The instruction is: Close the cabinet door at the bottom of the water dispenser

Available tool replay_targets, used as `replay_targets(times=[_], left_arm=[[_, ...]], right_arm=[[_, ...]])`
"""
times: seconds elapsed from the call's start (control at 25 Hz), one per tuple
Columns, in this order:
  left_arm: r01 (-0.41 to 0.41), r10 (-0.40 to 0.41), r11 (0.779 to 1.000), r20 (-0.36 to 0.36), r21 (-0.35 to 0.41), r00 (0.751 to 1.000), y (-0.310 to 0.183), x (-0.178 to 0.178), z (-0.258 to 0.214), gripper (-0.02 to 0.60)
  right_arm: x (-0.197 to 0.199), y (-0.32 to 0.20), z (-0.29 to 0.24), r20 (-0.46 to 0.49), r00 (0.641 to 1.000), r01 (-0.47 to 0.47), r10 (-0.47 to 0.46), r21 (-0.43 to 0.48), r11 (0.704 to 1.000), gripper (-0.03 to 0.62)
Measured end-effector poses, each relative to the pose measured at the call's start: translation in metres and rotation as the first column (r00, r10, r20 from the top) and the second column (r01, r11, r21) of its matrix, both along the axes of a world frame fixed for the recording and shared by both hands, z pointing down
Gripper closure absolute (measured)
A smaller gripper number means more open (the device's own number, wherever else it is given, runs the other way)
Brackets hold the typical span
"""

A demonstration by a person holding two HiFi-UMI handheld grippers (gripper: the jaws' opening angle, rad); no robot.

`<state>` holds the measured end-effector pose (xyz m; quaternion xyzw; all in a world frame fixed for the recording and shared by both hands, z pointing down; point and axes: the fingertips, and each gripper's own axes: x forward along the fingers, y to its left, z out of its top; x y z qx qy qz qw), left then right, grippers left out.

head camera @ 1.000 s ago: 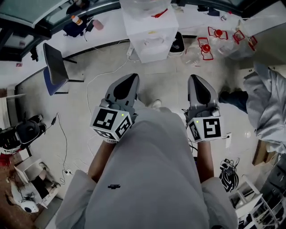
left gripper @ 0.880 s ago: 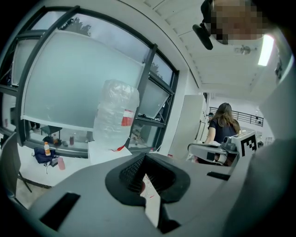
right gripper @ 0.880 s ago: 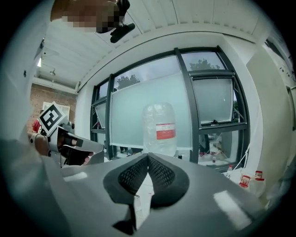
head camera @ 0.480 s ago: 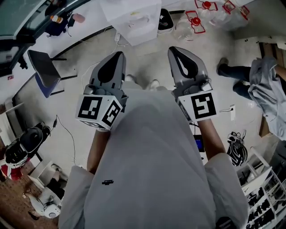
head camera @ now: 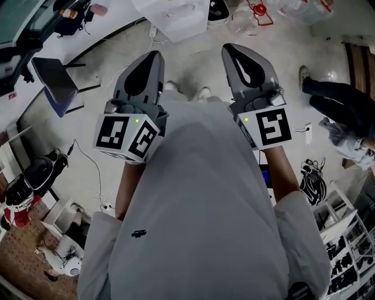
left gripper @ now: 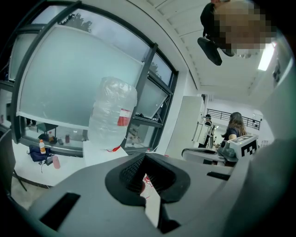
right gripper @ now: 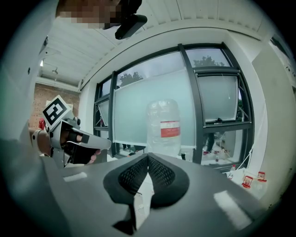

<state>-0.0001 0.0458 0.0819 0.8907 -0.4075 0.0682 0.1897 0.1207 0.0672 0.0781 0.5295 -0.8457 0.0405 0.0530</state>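
Head view: left gripper and right gripper were held clenched and empty, well apart from the water dispenser.
Both grippers were carried side by side over the floor, each pair of jaw tips pressed together with nothing between them. The dispenser was seen ahead at the top edge, with its bottle upright on it before the windows. Its cabinet door could not be made out. A chair was seen off to the left.
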Motion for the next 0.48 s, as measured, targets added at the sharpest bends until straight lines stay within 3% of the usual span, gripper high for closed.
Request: replay_targets(times=[0.48], left_arm=[[0.009,-0.009,1.0,-0.023,0.001,1.0,0.007,0.008,0.004,0.58]], right_arm=[[0.006,0.011,0.0,0.012,1.0,-0.011,0.011,0.008,1.0,0.583]])
